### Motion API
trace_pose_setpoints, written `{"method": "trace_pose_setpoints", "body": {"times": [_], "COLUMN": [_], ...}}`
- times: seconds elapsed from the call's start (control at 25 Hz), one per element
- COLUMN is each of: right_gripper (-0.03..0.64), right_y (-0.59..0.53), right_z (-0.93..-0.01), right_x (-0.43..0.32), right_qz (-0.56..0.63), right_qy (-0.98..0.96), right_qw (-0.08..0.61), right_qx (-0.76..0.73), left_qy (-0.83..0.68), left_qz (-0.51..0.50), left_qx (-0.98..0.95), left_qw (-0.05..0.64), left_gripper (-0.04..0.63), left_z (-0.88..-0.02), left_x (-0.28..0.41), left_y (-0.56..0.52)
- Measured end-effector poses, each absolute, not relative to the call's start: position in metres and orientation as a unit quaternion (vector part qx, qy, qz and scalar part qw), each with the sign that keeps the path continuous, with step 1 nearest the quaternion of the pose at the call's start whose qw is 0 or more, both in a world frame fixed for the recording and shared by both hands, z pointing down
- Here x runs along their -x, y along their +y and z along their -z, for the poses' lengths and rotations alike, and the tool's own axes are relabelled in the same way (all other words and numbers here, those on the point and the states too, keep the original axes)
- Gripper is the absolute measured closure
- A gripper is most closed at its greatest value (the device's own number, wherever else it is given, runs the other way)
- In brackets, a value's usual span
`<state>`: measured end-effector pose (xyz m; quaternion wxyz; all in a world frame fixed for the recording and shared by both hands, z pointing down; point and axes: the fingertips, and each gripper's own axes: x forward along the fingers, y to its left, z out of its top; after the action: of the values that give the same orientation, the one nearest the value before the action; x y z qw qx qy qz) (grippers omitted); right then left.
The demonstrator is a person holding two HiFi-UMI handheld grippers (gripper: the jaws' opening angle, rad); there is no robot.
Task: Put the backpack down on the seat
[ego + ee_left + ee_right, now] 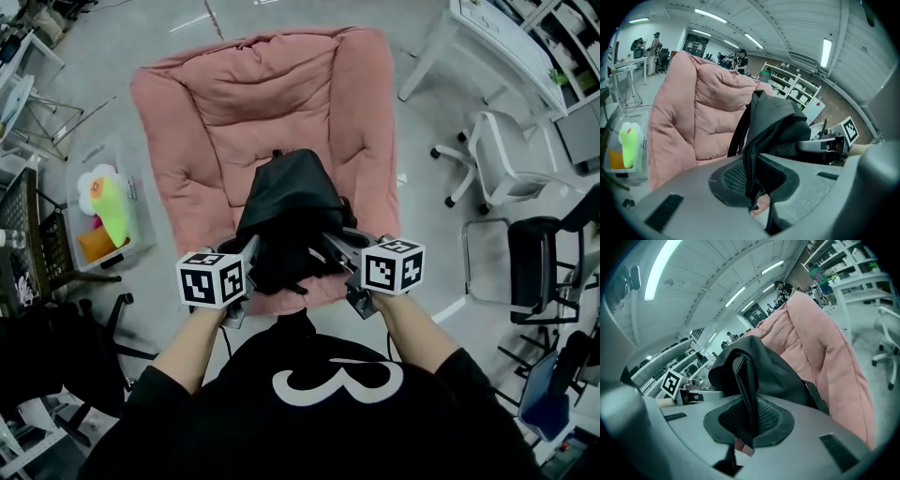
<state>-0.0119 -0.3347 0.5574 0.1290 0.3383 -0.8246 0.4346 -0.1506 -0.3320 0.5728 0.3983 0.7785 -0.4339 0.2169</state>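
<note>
Backpack (286,220) fabric pinched in fingers of left gripper (753,185) and right gripper (746,420); whole pink seat (272,94) in head view alone.

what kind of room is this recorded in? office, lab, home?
Probably an open-plan lab or office, not a home: a white desk with a white wheeled office chair beside it, white storage shelving along the wall, and long ceiling strip lights.

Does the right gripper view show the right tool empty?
No, the right tool is shut on a strap of the black backpack.
</note>
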Motion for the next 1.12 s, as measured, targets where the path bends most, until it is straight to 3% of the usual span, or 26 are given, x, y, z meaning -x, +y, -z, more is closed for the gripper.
{"method": "trace_pose_setpoints", "body": {"times": [0.64, 0.92, 1.04, 1.12], "right_gripper": [0.581, 0.58, 0.571, 0.523], "right_y": [-0.401, -0.428, -0.437, -0.442], "right_z": [-0.636, -0.656, -0.66, -0.659], "right_x": [0.032, 0.036, 0.034, 0.028], "right_qz": [-0.387, -0.388, -0.386, -0.385], "right_qy": [-0.823, -0.819, -0.811, -0.804], "right_qw": [0.211, 0.209, 0.21, 0.208], "right_qx": [-0.359, -0.367, -0.387, -0.401], "left_qy": [-0.431, -0.438, -0.435, -0.442], "left_qz": [-0.284, -0.273, -0.276, -0.268], "left_qx": [-0.782, -0.777, -0.779, -0.776], "left_qw": [0.349, 0.36, 0.357, 0.36], "left_gripper": [0.549, 0.545, 0.521, 0.467], "left_z": [-0.656, -0.676, -0.68, -0.679], "left_x": [0.17, 0.175, 0.177, 0.181], "left_y": [-0.407, -0.437, -0.445, -0.451]}}
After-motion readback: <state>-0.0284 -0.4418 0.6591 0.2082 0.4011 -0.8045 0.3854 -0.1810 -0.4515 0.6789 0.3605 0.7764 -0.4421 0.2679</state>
